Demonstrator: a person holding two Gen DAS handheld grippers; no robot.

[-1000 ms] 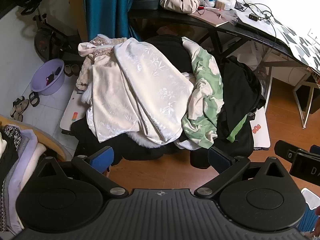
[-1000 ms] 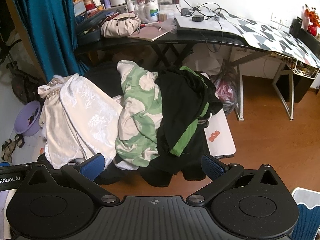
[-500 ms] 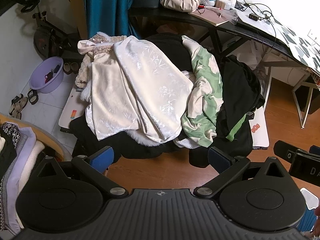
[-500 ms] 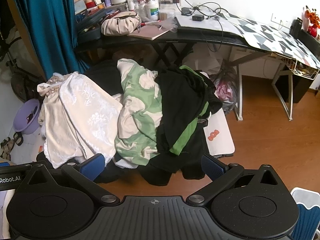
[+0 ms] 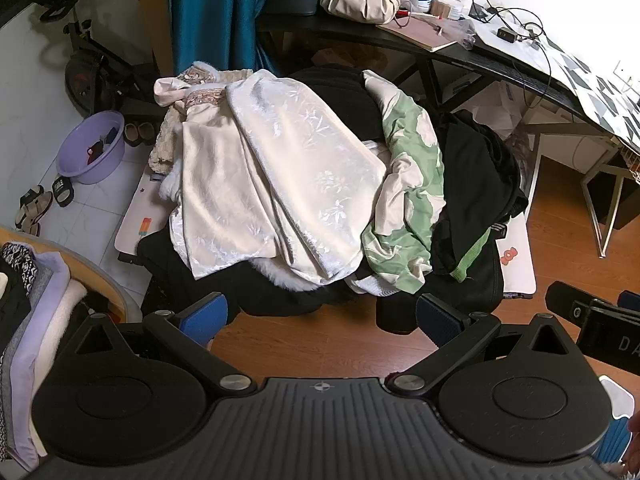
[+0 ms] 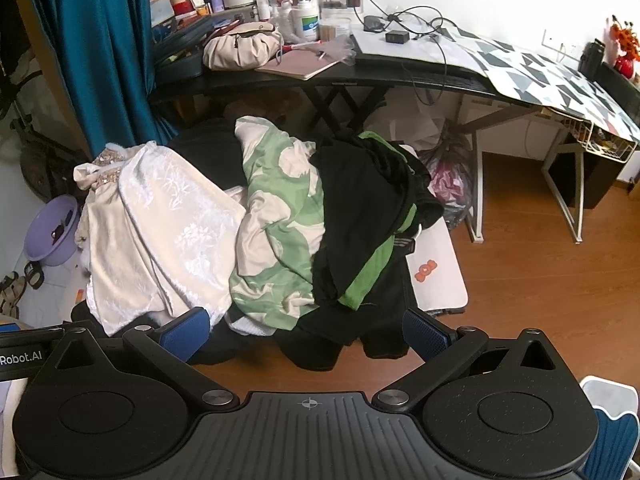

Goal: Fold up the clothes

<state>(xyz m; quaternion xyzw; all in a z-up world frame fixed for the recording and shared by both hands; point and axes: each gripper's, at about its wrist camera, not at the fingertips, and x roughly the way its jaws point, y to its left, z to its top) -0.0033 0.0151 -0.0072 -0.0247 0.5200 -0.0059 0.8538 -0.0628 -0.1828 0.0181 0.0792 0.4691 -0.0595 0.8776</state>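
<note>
Clothes pile (image 5: 320,184) sitting unfolded; left gripper (image 5: 320,314) and right gripper (image 6: 306,328) hovering spread, empty. Pre-grasp step; next needing one garment edge picked, probably cream dress (image 5: 280,172).

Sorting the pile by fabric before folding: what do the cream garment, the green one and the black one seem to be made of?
Cream garment: likely satin or jacquard, glossy, with a woven leaf pattern catching light.
Green garment: probably matte cotton or similar, soft crumpled folds, large pale print.
Black garment: looks like matte knit or sportswear fabric with a green panel; too dark to tell more.
</note>
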